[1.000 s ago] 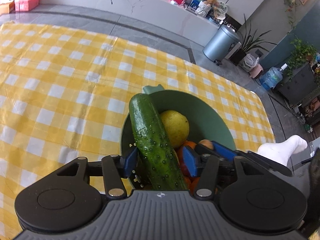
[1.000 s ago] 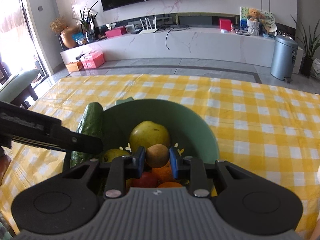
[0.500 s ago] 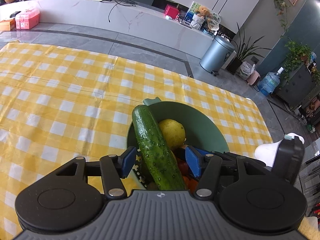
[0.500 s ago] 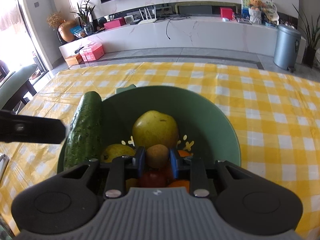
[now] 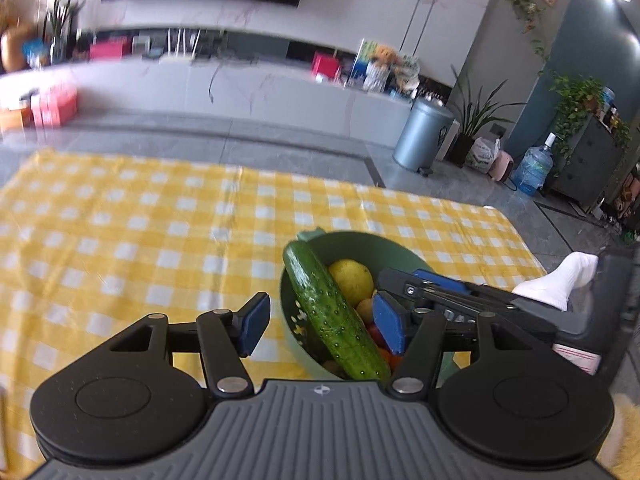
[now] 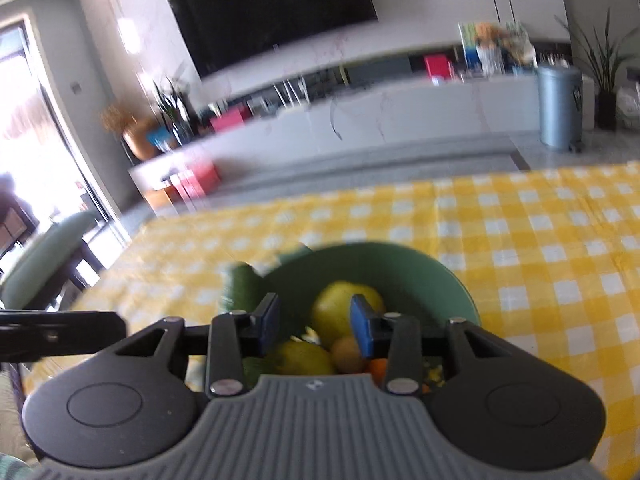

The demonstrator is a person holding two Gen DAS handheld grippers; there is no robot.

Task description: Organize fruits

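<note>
Though blur smears the cucumber, both tongs, left and right, gape empty over the bowl.

Bowl: on the counter, toward its right side in the left wrist view, well short of the far edge.
Cucumber: in the bowl, leaning on the left rim, far end poking above it.
Pear: in the bowl, just right of the cucumber, touching it.
Small round fruit: in the bowl, before the pear, among other fruit too hidden to tell apart.
Left gripper: before the bowl, jaws apart, cucumber between them untouched.
Right gripper: above the bowl's near side, jaws apart.
Bin: on the floor behind the counter, to the right.
</note>
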